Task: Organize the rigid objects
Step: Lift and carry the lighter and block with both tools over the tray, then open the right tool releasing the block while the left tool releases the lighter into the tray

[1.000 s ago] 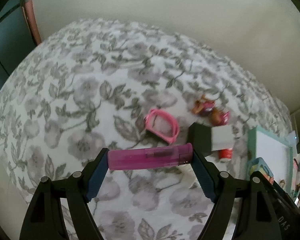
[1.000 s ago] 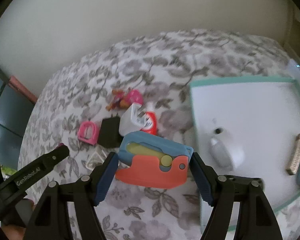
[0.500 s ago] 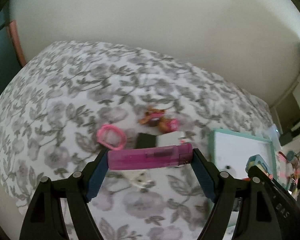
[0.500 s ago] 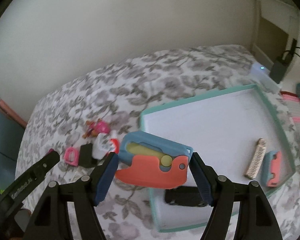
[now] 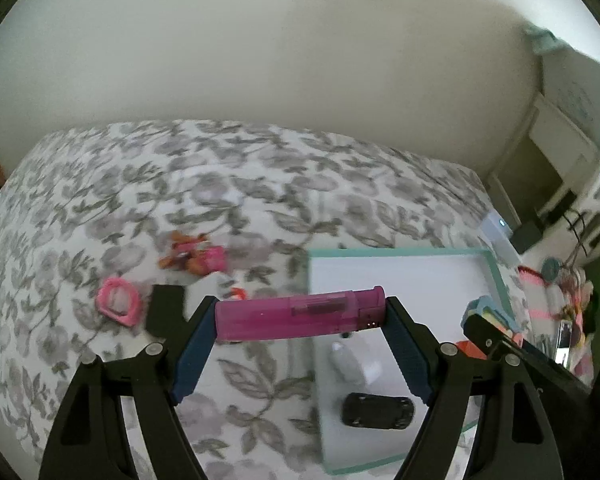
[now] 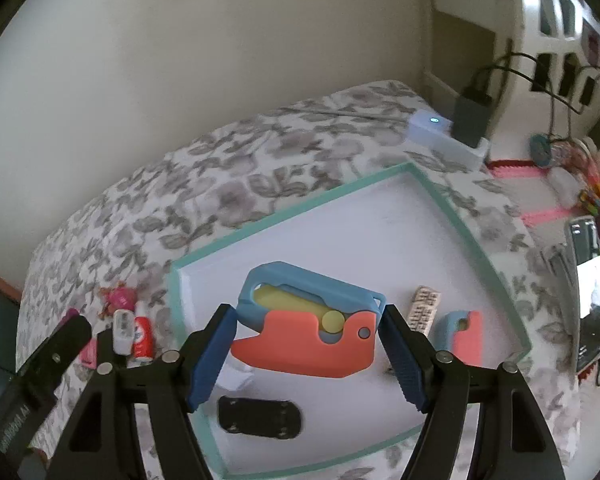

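The pink lighter (image 5: pixel 300 317) sat crosswise in the left gripper (image 5: pixel 300 320), jaws clamped on its ends, above the edge of the teal-rimmed tray (image 5: pixel 496 270). The right gripper (image 6: pixel 306 336) likewise pinched a blue-and-coral folding toy knife (image 6: pixel 308 334) over the tray (image 6: pixel 284 220), probably held high for dropping in beside the black toy car (image 6: pixel 260 416) and the smaller knife (image 6: pixel 460 336). Loose toys lay on the floral bedspread (image 5: pixel 220 184) against a plain wall (image 5: pixel 260 48).
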`<state>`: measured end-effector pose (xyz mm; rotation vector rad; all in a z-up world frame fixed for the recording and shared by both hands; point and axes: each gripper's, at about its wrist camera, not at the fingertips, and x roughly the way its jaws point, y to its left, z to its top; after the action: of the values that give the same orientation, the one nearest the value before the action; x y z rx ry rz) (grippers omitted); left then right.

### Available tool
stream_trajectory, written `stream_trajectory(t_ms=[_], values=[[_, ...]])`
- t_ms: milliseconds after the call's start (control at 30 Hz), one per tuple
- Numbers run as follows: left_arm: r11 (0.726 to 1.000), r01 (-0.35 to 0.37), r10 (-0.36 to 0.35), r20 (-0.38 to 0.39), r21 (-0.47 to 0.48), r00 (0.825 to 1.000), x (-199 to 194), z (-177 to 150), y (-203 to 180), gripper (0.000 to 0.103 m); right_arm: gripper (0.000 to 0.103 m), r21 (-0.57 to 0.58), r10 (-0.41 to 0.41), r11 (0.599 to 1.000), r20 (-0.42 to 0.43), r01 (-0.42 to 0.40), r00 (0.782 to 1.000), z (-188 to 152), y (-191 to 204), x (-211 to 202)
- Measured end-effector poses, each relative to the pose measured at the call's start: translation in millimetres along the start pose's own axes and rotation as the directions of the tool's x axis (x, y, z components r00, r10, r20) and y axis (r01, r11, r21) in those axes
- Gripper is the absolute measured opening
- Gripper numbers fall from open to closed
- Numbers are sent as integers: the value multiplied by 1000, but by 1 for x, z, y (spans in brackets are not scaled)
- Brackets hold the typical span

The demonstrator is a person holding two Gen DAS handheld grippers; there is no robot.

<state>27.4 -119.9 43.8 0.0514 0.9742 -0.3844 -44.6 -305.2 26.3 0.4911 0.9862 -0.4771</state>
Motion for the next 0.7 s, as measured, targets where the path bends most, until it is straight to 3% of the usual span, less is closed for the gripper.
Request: stream_trajectory(t_ms=[400, 700], values=[[993, 37, -30, -68, 109, 997, 30, -10, -47, 82, 76, 51, -93, 994, -1, 93, 996, 9, -36, 11], [988, 39, -24, -97, 150, 995, 46, -8, -66, 82, 76, 73, -99, 992, -35, 101, 995, 9, -49, 24]])
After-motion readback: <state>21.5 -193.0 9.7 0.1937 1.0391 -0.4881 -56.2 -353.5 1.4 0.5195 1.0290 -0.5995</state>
